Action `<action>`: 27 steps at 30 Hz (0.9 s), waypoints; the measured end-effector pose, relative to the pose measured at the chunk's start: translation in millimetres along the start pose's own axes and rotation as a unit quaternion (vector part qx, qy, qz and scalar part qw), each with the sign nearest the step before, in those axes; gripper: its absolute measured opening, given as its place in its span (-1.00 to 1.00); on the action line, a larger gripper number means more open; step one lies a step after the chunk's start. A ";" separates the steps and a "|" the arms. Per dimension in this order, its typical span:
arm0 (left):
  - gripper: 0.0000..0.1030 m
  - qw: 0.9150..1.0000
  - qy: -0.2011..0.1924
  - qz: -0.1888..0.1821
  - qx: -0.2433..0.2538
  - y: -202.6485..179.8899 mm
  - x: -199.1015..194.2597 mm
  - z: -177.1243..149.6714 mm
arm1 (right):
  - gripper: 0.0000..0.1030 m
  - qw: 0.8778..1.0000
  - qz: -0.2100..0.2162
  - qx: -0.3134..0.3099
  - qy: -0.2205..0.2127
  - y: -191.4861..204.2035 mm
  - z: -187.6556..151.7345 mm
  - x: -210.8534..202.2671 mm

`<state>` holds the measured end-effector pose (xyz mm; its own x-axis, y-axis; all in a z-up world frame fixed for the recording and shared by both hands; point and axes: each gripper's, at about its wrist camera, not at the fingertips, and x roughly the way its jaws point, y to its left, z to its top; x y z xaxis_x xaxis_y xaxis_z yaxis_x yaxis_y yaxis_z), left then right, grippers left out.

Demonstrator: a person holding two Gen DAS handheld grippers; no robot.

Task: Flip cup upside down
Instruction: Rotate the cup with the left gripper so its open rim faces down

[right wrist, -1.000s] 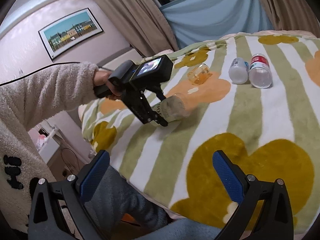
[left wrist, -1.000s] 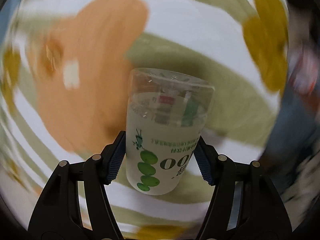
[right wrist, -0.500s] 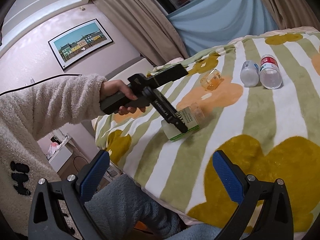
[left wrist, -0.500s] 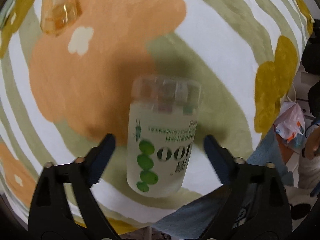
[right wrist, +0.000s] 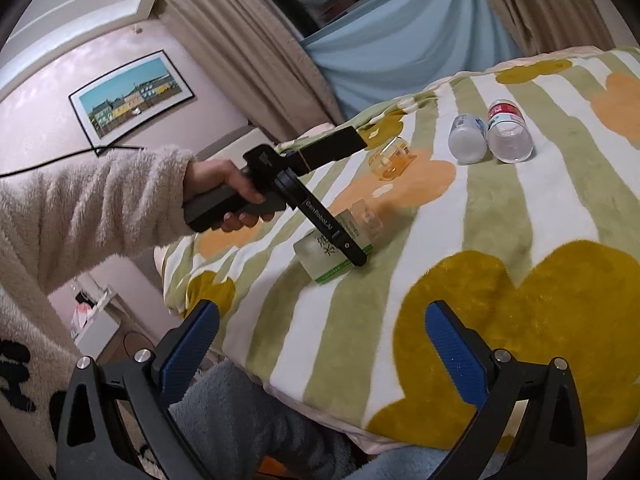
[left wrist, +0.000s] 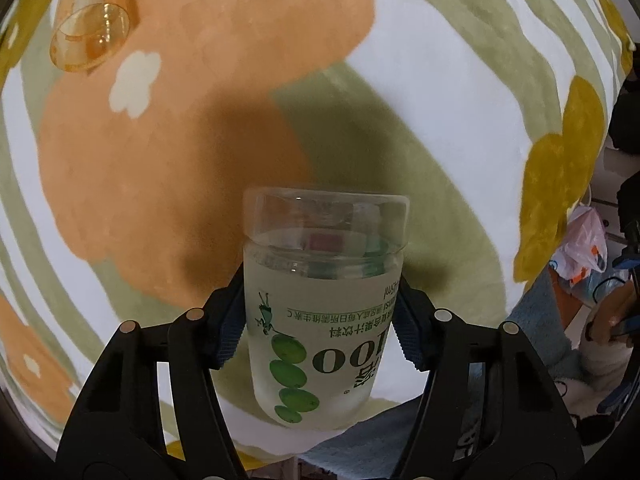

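A frosted plastic cup (left wrist: 320, 312) with green printing sits between the blue pads of my left gripper (left wrist: 320, 320), which is shut on its sides. The print reads upside down in the left wrist view. In the right wrist view the cup (right wrist: 340, 244) lies tilted on the striped blanket (right wrist: 500, 220), held in the left gripper (right wrist: 352, 252). My right gripper (right wrist: 320, 348) is open and empty, over the near edge of the bed.
A small amber cup (left wrist: 90, 24) lies on its side on an orange flower patch; it also shows in the right wrist view (right wrist: 390, 158). Two clear bottles (right wrist: 492, 136) lie further back. The bed edge and the person's legs are near.
My left gripper opened around the cup half a second ago and has now shut on it again. The right gripper has stayed open and shifted slightly.
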<state>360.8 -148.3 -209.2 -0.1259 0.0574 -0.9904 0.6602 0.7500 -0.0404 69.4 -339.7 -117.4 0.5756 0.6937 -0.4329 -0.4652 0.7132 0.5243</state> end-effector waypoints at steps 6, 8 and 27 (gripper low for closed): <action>0.16 0.996 -0.077 -0.030 -0.013 -1.6 -20.1 -17.7 | 0.99 0.998 -0.060 -0.008 0.008 4.2 9.1 12.6; 0.16 0.990 -0.132 -0.043 -0.023 1.1 -34.2 -26.3 | 0.99 0.996 -0.092 -0.014 0.012 3.3 14.7 17.8; 0.16 0.830 -0.530 -0.015 -0.173 30.3 -40.0 -72.1 | 0.99 0.984 -0.171 -0.028 0.037 -1.0 38.4 48.1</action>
<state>332.4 -80.3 -161.3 0.7050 -0.4385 -0.5573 0.3931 0.8958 -0.2075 123.4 -310.9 -110.6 0.6558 0.4153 -0.6304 -0.2897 0.9096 0.2978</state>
